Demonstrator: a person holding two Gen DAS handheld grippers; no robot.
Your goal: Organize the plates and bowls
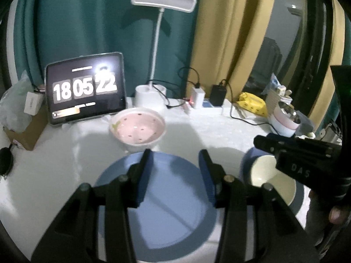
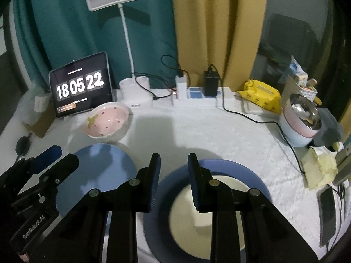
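My left gripper (image 1: 175, 153) hangs open just over a flat blue plate (image 1: 171, 208) lying on the white tablecloth; nothing is between its blue pads. Behind the plate stands a pink bowl (image 1: 138, 127) with a strawberry pattern. To the right sits a blue bowl (image 2: 182, 219) with a cream inside. My right gripper (image 2: 173, 156) is over that bowl's far rim, with a clear gap between its pads and nothing pinched. The right wrist view also shows the left gripper (image 2: 65, 155) above the blue plate (image 2: 98, 171) and the pink bowl (image 2: 107, 120).
Along the back stand a tablet clock (image 1: 85, 87), a white desk lamp (image 1: 149, 96), a power strip with chargers (image 2: 204, 96) and a yellow pack (image 2: 261, 96). A pink-white pot (image 2: 300, 125) and a phone (image 2: 326, 214) are at right; a black cable (image 2: 252, 118) crosses the cloth.
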